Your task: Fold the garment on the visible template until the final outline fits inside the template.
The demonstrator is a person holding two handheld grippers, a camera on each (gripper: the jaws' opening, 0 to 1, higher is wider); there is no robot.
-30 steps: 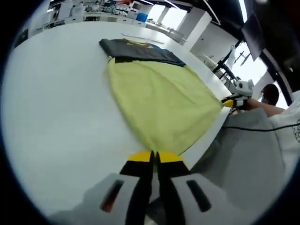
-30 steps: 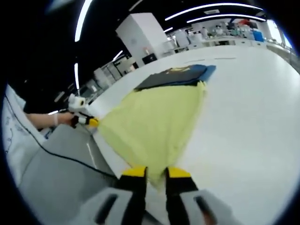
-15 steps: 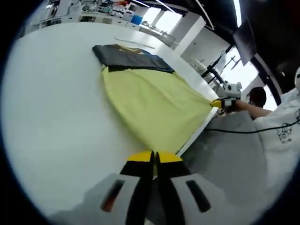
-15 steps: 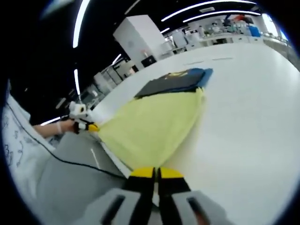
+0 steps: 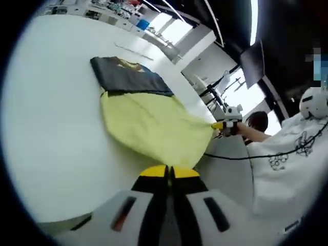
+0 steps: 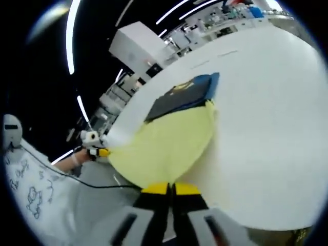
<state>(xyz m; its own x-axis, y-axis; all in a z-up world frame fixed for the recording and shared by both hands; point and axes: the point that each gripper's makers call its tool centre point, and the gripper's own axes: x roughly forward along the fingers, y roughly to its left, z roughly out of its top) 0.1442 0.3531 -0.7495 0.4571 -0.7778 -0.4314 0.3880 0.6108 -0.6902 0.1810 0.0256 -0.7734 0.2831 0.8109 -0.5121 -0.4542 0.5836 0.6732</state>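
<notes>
You've pulled both grippers (image 5: 168,171) (image 6: 170,188) back off counter (image 5: 46,128); jaws pinching yellow garment (image 5: 148,128) corners, now lifted, stretched.

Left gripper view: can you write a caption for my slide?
Both grippers, left and right, pinch corners of a yellow garment stretched over a white table.
</notes>
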